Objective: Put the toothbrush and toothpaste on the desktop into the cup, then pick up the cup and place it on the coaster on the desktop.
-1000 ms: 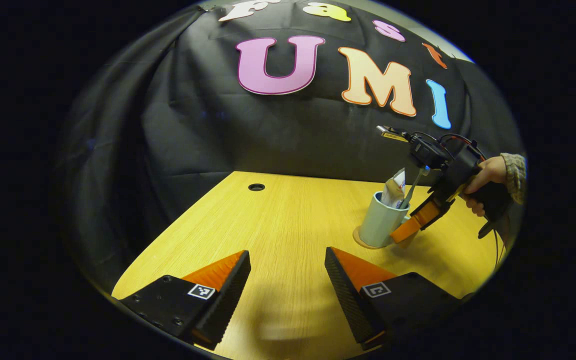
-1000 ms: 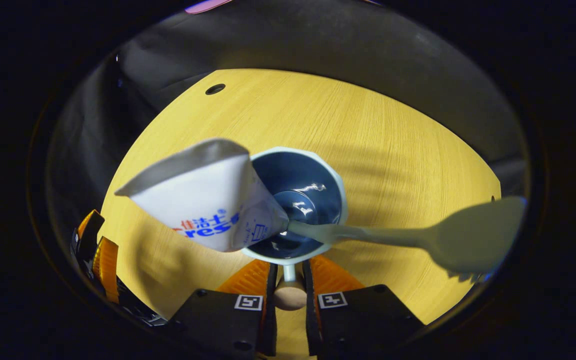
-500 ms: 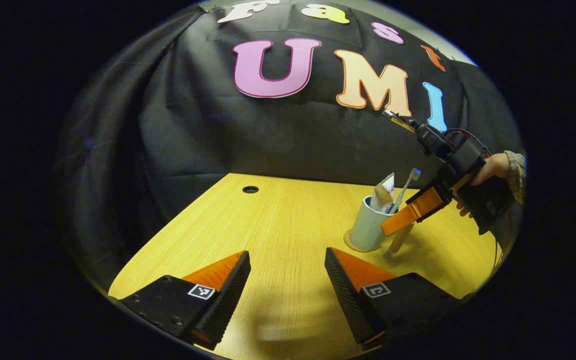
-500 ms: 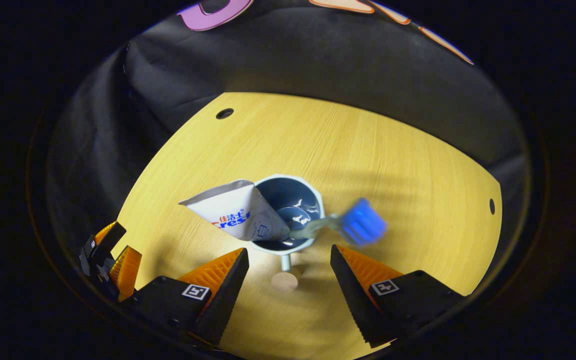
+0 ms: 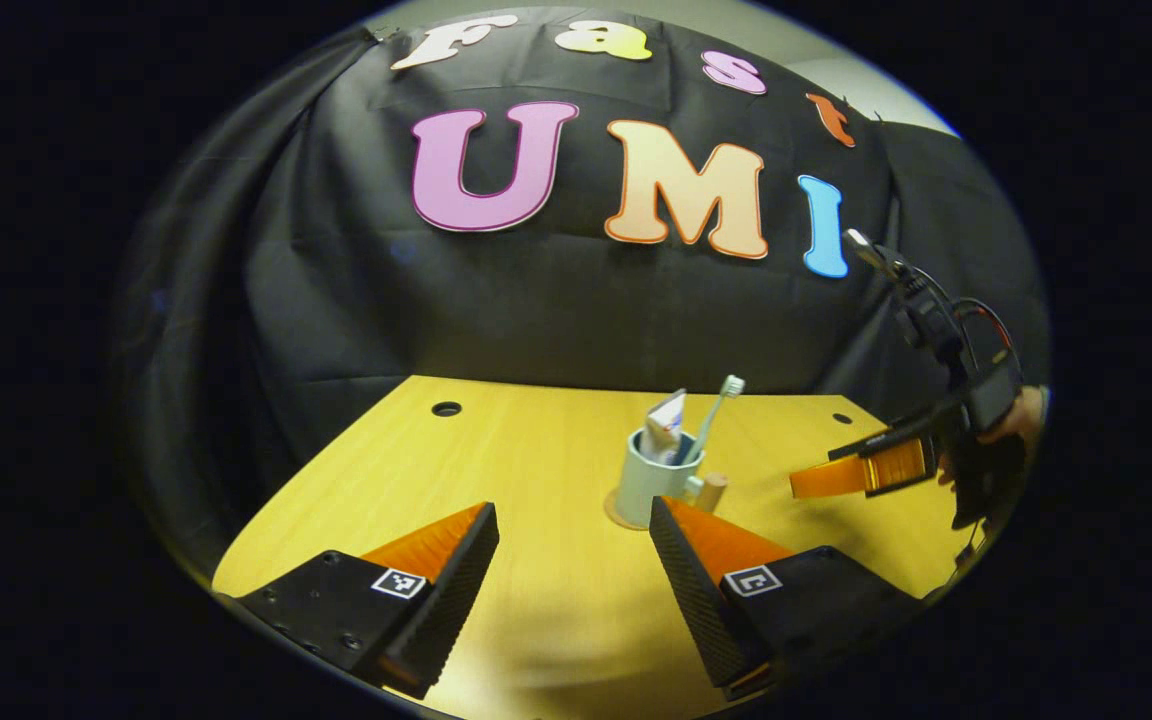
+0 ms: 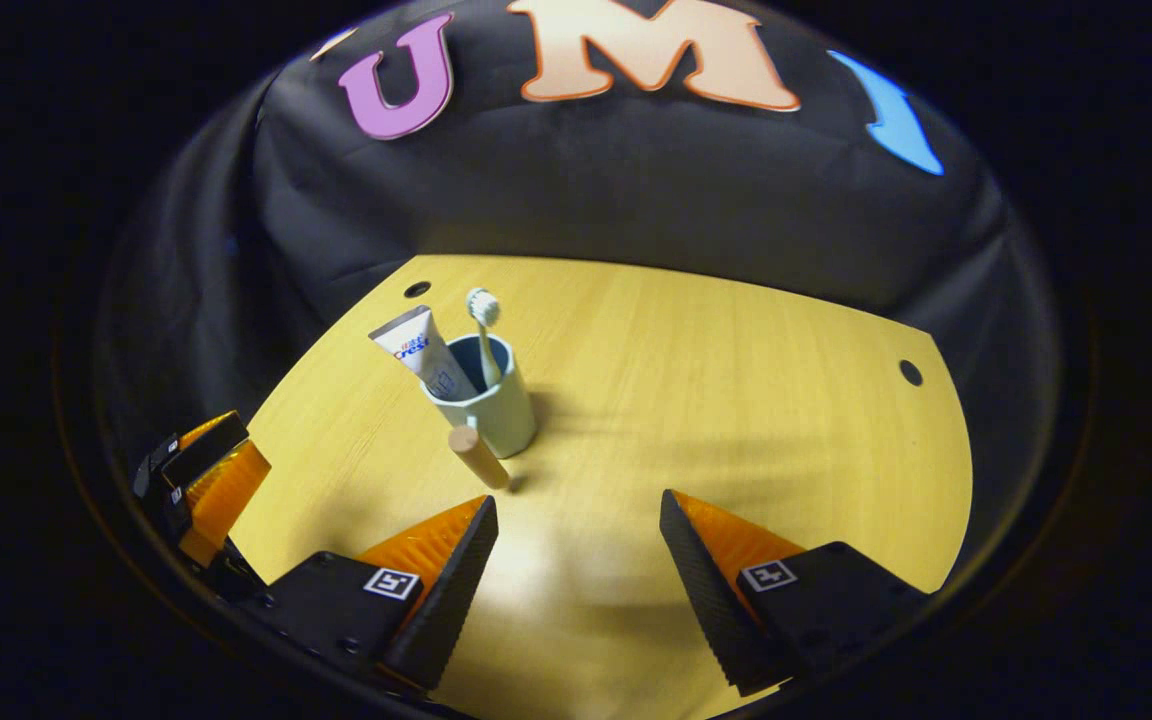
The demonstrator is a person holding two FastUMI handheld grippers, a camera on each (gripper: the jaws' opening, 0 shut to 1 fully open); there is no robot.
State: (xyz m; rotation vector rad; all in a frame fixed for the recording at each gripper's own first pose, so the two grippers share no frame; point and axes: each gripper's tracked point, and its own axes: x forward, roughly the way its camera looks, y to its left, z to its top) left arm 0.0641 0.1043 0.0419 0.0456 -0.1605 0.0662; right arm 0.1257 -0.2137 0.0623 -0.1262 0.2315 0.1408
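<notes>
A pale green cup (image 5: 648, 482) with a wooden handle (image 5: 711, 490) stands upright on a round coaster (image 5: 619, 520) on the wooden desk. A toothpaste tube (image 5: 665, 424) and a toothbrush (image 5: 717, 412) stick out of it. My left gripper (image 5: 573, 508) hovers open over the desk in front of the cup. To the cup's right, my right gripper (image 5: 816, 482) is held off the cup by a hand (image 5: 1022, 414). In the right gripper view, the cup (image 6: 498, 410) with the toothpaste tube (image 6: 422, 350) and toothbrush (image 6: 483, 320) stands ahead and to the left of the open right gripper (image 6: 578, 500). The left gripper (image 6: 204, 472) sits low at the left.
The wooden desk (image 6: 736, 400) has small round holes near its far corners (image 6: 417, 289) (image 6: 910, 372). Black cloth walls close in the back and the left side. Bare desk stretches to the right of the cup.
My right gripper opened off the cup's handle and drew back, up and away. The cup stays upright on the coaster. The left gripper's view has shifted, so the cup sits nearer its middle.
</notes>
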